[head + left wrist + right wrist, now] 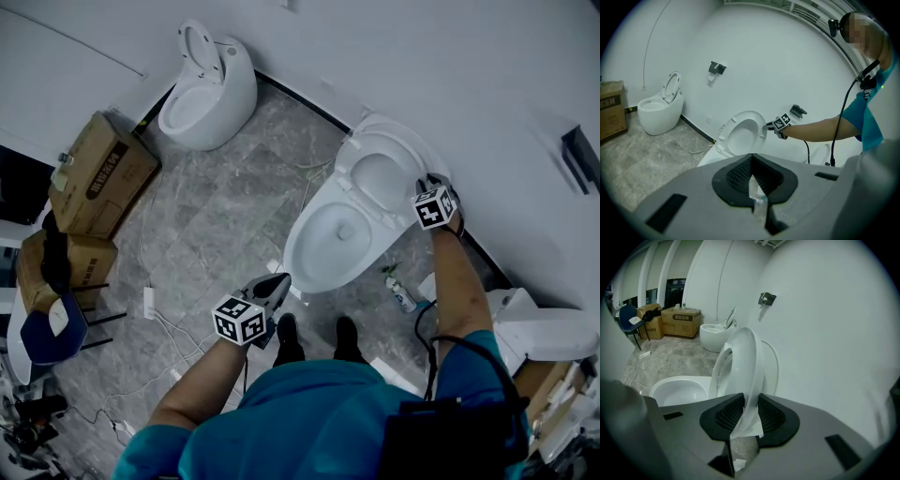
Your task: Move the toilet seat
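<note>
Right fingers (pixel 725 417) clamped on raised glossy white toilet seat (pixel 746 359) rim; left fingers (pixel 735 174) together, empty.

White porcelain on grey-veined stone

The toilet seat (pixel 751 366), toilet bowl (pixel 307 261) and wall (pixel 450 66) are showing white; the floor (pixel 225 234) is running grey with paler marbling — brown cardboard boxes (pixel 98 173) are standing along its left edge. Cubes on the left gripper (pixel 277 281) and right gripper (pixel 424 183) are wearing black-and-white squares; the shirt (pixel 309 422) is showing teal.
</note>
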